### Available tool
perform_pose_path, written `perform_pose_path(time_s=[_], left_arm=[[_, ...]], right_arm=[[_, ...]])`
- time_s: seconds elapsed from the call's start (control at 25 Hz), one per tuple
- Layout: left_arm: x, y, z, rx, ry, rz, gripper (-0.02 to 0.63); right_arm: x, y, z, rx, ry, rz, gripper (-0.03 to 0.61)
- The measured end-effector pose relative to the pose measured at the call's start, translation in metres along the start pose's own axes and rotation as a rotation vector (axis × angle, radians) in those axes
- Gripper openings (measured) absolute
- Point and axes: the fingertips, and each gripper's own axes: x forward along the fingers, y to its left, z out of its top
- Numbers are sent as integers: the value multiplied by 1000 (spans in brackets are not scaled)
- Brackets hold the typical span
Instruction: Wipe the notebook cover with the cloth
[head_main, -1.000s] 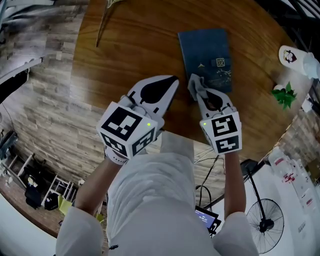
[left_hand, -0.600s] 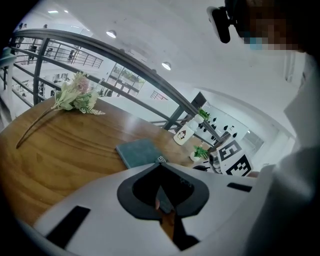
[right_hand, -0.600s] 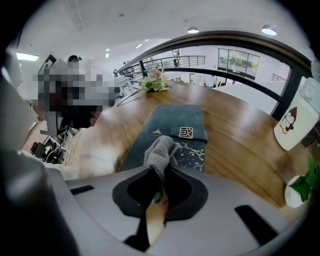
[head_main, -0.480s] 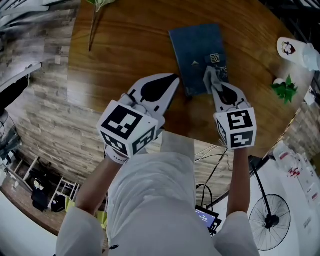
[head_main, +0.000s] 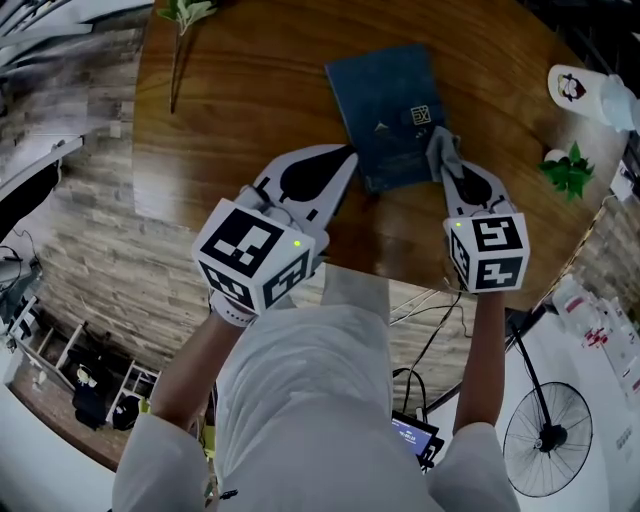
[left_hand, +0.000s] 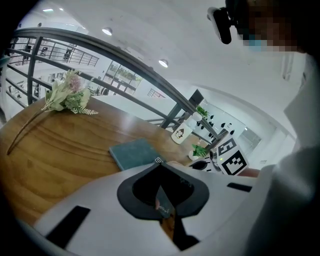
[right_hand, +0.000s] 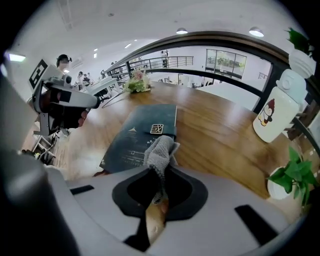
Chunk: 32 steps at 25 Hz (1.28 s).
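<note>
The round wooden counter (head_main: 250, 110) is shining and looking smooth. The dark blue notebook (head_main: 385, 100) is lying flat on it, toward the far side. The right gripper (head_main: 447, 170) is pinching the grey cloth (head_main: 441, 148) tight between its jaws, and the loose end of the cloth is touching the cover at its near right corner. The left gripper (head_main: 345, 160) is hovering just beside the near left corner, with its jaws pressed together and nothing in them.

The wiping seems to be under way. To do it well, the person is likely needing to push the cloth down flat and pull it in long lines, since most of the cover is lying beyond the cloth. The book may be sliding on the slick wood, so holding one corner down with the left gripper could be helping.

Around the counter, a plank floor (head_main: 80, 230) is showing below, and a fan (head_main: 548, 440) is standing on the floor to the right. A white bottle (head_main: 585, 95), a small green plant (head_main: 570, 170) and a flower stem (head_main: 180, 40) are sitting well apart from the notebook
</note>
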Motion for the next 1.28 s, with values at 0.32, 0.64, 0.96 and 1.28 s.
perform_pose_path(time_s=[0.32, 0.64, 0.96, 1.28], left_arm=[[0, -3, -1, 6, 6, -7, 18], [-9, -5, 11, 27, -6, 1, 18], [-20, -19, 27, 51, -22, -4, 18], [-47, -36, 42, 28, -56, 10, 18]], right_arm=[[-3, -10, -4, -6, 16, -46, 32], [-21, -27, -20, -45, 77, -206, 32], [-45, -13, -3, 76, -32, -158, 32], [-73, 12, 26, 131, -111, -105, 32]])
